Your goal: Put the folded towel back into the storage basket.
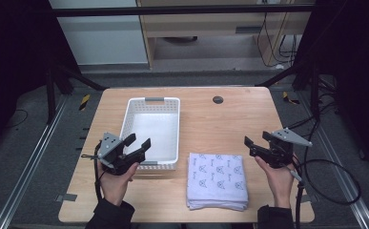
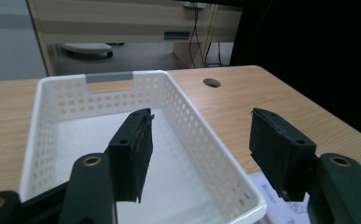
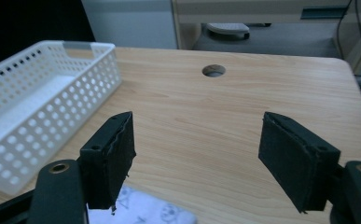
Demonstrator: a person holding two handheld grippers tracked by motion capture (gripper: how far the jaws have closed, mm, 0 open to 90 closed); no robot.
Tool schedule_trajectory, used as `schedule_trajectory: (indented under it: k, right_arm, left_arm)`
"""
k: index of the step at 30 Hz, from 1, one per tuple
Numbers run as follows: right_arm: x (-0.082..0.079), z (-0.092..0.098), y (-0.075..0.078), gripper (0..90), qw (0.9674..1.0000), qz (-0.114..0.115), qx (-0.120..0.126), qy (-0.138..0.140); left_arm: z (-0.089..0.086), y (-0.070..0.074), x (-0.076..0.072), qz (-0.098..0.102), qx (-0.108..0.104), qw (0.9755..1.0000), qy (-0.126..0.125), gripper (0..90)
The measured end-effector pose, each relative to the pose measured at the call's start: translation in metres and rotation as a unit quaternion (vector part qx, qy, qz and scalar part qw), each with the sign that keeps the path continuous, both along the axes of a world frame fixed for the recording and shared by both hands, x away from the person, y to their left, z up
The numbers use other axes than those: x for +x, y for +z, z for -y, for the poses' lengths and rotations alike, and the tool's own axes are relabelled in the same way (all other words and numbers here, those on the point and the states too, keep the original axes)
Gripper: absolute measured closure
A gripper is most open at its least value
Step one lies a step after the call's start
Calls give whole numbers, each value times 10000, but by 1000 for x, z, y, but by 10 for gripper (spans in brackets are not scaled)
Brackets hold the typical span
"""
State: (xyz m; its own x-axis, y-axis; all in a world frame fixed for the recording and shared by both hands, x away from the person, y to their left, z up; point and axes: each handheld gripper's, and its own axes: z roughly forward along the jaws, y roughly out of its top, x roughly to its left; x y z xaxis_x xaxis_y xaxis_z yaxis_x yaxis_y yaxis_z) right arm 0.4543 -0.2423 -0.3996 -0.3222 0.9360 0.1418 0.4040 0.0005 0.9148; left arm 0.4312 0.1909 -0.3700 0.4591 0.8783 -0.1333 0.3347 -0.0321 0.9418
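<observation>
A white perforated basket [image 1: 125,123] stands left of centre on the wooden table, with nothing in it. A folded white cloth [image 1: 217,180] with a dark print lies near the front edge, right of the basket. My left gripper [image 1: 138,143] is open, held over the basket's near left corner with nothing between its jaws. In the left gripper view the basket [image 2: 194,122] stretches ahead under the left gripper [image 2: 199,149]. My right gripper [image 1: 257,140] is open too, held just right of the cloth's far corner. The right gripper view has the right gripper [image 3: 194,161] above bare wood, the cloth [image 3: 141,210] below and the basket [image 3: 82,91] at the left.
A round cable hole [image 1: 217,99] sits in the table's far middle. Black cables [image 1: 332,176] trail off the right edge. Bare wood lies between the basket and the right edge. Beyond the table are a grey floor and wooden furniture.
</observation>
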Motion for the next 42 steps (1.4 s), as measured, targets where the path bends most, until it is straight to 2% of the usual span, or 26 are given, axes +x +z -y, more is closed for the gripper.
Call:
schedule_trajectory:
  k: [1,2,3,4,5,7,8,9,10,14,16,18,23,28,31,33,36,37,38,39,42]
  right_arm:
    - [1,-3,-3,264,9998,13,177,95]
    - [1,-3,-3,264,9998,13,177,95]
    - [2,-8,-8,270,9994,20,299,166]
    - [2,-9,-10,272,9992,26,320,224]
    - [4,-11,-12,278,9991,41,324,260]
    - [7,-15,-15,290,9993,-99,226,298]
    - [7,-15,-15,290,9993,-99,226,298]
    - [9,-18,-16,308,9991,-155,141,367]
    - [10,-18,-15,315,9989,-160,149,406]
    - [8,-17,-15,315,9981,-9,222,566]
    - [6,-15,-18,300,9969,106,286,720]
    - [4,-15,-21,285,9971,146,219,720]
    - [5,-13,-29,299,9964,-83,175,830]
    - [6,-14,-36,309,9952,-379,-40,901]
    - [5,-12,-40,326,9949,-467,-22,888]
    - [4,-11,-44,351,9946,-507,33,906]
    - [2,-14,-50,363,9951,-525,-5,836]
    - [1,-15,-52,363,9952,-528,-41,823]
    - [1,-17,-53,367,9954,-530,-91,795]
    - [0,-18,-55,369,9952,-559,-126,793]
    - [-1,-19,-60,373,9948,-596,-168,812]
  left_arm:
    - [11,2,1,50,116,9999,-48,388]
    - [11,2,1,50,116,9999,-48,388]
    - [21,4,1,108,121,9998,-121,388]
    - [25,5,1,147,117,9997,-161,387]
    - [29,6,0,162,54,9997,-185,388]
    - [38,5,-1,156,-83,9994,-292,387]
    - [38,5,-1,156,-83,9994,-292,387]
    - [46,2,-2,142,26,9993,-356,387]
    - [50,0,-2,131,34,9992,-389,387]
    - [57,-6,-6,110,-35,9988,-468,387]
    - [65,-15,-11,-10,-34,9982,-593,387]
    - [70,-23,-14,-76,57,9980,-623,388]
    - [80,-49,-22,-359,145,9962,-774,402]
    - [86,-68,-31,-540,246,9948,-825,426]
    - [89,-77,-35,-620,346,9943,-801,434]
    - [90,-85,-37,-713,322,9936,-810,438]
    - [90,-92,-38,-823,312,9927,-828,439]
    - [91,-100,-38,-943,294,9917,-820,440]
    - [91,-100,-38,-943,294,9917,-820,440]
    - [93,-107,-38,-1041,306,9909,-798,440]
    - [94,-115,-36,-1151,335,9897,-777,440]
